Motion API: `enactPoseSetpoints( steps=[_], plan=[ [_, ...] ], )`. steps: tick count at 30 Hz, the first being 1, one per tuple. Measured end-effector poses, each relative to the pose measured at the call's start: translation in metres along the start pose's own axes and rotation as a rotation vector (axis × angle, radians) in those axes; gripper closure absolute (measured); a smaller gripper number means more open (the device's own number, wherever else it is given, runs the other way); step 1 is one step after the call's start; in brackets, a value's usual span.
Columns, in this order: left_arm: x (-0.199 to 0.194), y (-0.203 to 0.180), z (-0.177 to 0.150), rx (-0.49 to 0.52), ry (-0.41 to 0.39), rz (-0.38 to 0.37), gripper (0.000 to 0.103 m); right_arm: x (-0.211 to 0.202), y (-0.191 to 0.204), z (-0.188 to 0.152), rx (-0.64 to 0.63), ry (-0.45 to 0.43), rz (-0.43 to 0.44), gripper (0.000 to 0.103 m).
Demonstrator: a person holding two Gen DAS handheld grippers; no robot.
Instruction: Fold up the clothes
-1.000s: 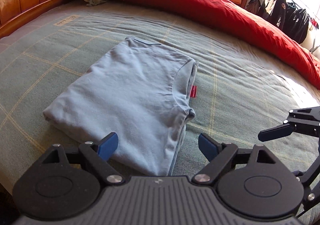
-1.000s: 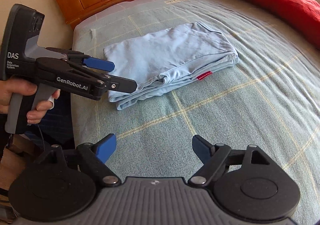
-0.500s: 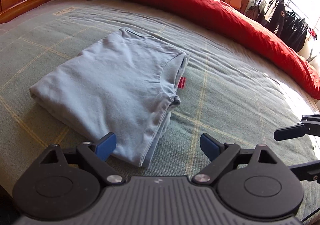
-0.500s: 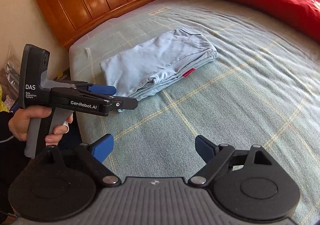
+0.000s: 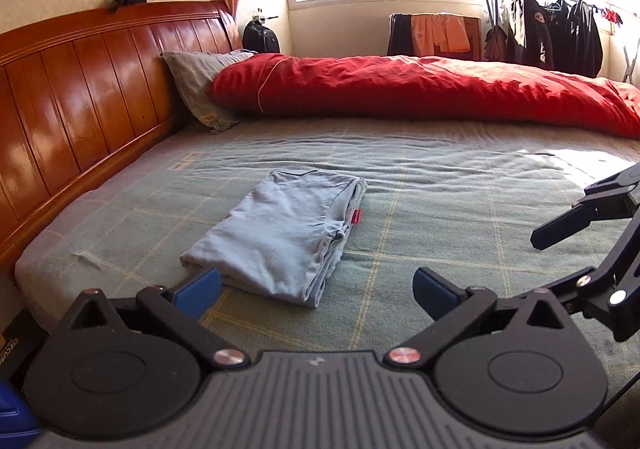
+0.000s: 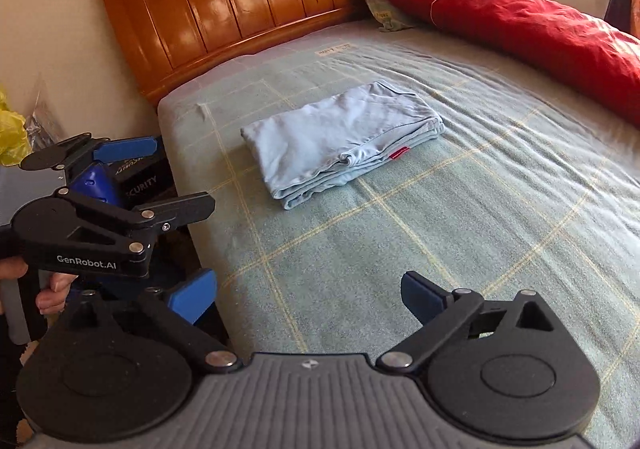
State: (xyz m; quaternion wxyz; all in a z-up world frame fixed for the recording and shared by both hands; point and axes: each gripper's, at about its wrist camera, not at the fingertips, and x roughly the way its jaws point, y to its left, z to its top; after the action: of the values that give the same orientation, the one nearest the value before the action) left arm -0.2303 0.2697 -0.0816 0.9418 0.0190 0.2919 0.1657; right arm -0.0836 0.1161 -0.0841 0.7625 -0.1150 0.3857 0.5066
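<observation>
Nearest, left gripper (image 5: 316, 291), black with blue pads: jaws wide, just opened further, nothing between them, held above the near edge of the grey-green checked bedspread (image 5: 440, 217). Right gripper (image 6: 308, 293), same make: jaws likewise wide, just opened further, empty, above the same near edge; in its view the left gripper (image 6: 160, 173) sits off the bed's side, gripped by a person's hand (image 6: 52, 289). Folded pale blue garment (image 5: 280, 237), a flat rectangle with a small red tag (image 5: 356, 216) at its right edge: lies on the bedspread beyond both grippers, touched by neither, towards the headboard side. Grey pillow (image 5: 200, 77): at the bedspread's far corner, against the polished reddish wooden headboard (image 5: 80, 89). Rolled red duvet (image 5: 420, 89): along the bedspread's far edge. Rack of dark clothes (image 5: 560, 33): beyond the bed, under the window.
</observation>
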Motion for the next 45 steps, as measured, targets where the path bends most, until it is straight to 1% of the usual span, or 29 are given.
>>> enactPoseSetpoints(
  steps=[5,9,12,15,16,18,20,21,24,26,29,32,34,38,40,43,45],
  plan=[
    [-0.034,-0.002,-0.024,-0.078,0.014,0.066,0.001,-0.017,0.031,-0.023,-0.039,-0.065,-0.097,0.0],
    [-0.058,-0.002,-0.041,-0.137,0.011,0.117,0.001,-0.03,0.047,-0.036,-0.045,-0.095,-0.141,0.0],
    [-0.071,-0.004,-0.049,-0.146,0.012,0.166,0.001,-0.039,0.054,-0.043,-0.031,-0.105,-0.175,0.0],
    [-0.079,-0.014,-0.053,-0.098,0.031,0.234,0.001,-0.048,0.061,-0.052,-0.013,-0.118,-0.195,0.0],
    [-0.082,-0.017,-0.054,-0.09,0.036,0.24,0.001,-0.05,0.062,-0.055,-0.009,-0.121,-0.194,0.0],
    [-0.09,-0.021,-0.057,-0.094,0.042,0.209,0.001,-0.055,0.066,-0.061,-0.001,-0.13,-0.194,0.0],
    [-0.096,-0.021,-0.058,-0.119,0.049,0.157,0.001,-0.059,0.067,-0.065,0.008,-0.133,-0.191,0.0],
    [-0.099,-0.021,-0.058,-0.128,0.055,0.142,0.001,-0.06,0.069,-0.068,0.014,-0.131,-0.187,0.0],
    [-0.106,-0.023,-0.056,-0.159,0.068,0.144,0.001,-0.063,0.071,-0.072,0.04,-0.121,-0.178,0.0],
    [-0.113,-0.021,-0.056,-0.189,0.052,0.14,0.001,-0.063,0.073,-0.076,0.057,-0.109,-0.176,0.0],
    [-0.119,-0.015,-0.051,-0.251,0.075,0.106,0.001,-0.063,0.078,-0.08,0.056,-0.092,-0.182,0.0],
    [-0.119,-0.01,-0.047,-0.278,0.13,0.101,0.001,-0.062,0.083,-0.083,0.063,-0.084,-0.174,0.0],
    [-0.119,-0.008,-0.047,-0.289,0.138,0.109,0.001,-0.062,0.087,-0.084,0.063,-0.078,-0.168,0.0],
    [-0.117,-0.001,-0.049,-0.322,0.173,0.088,0.001,-0.064,0.096,-0.085,0.035,-0.078,-0.164,0.0],
    [-0.116,0.002,-0.049,-0.322,0.18,0.086,0.001,-0.065,0.1,-0.084,0.023,-0.079,-0.172,0.0],
    [-0.114,0.006,-0.047,-0.312,0.184,0.111,0.001,-0.067,0.105,-0.082,0.009,-0.087,-0.187,0.0],
    [-0.113,0.008,-0.046,-0.31,0.187,0.123,0.001,-0.067,0.106,-0.079,0.013,-0.091,-0.179,0.0]
  ],
)
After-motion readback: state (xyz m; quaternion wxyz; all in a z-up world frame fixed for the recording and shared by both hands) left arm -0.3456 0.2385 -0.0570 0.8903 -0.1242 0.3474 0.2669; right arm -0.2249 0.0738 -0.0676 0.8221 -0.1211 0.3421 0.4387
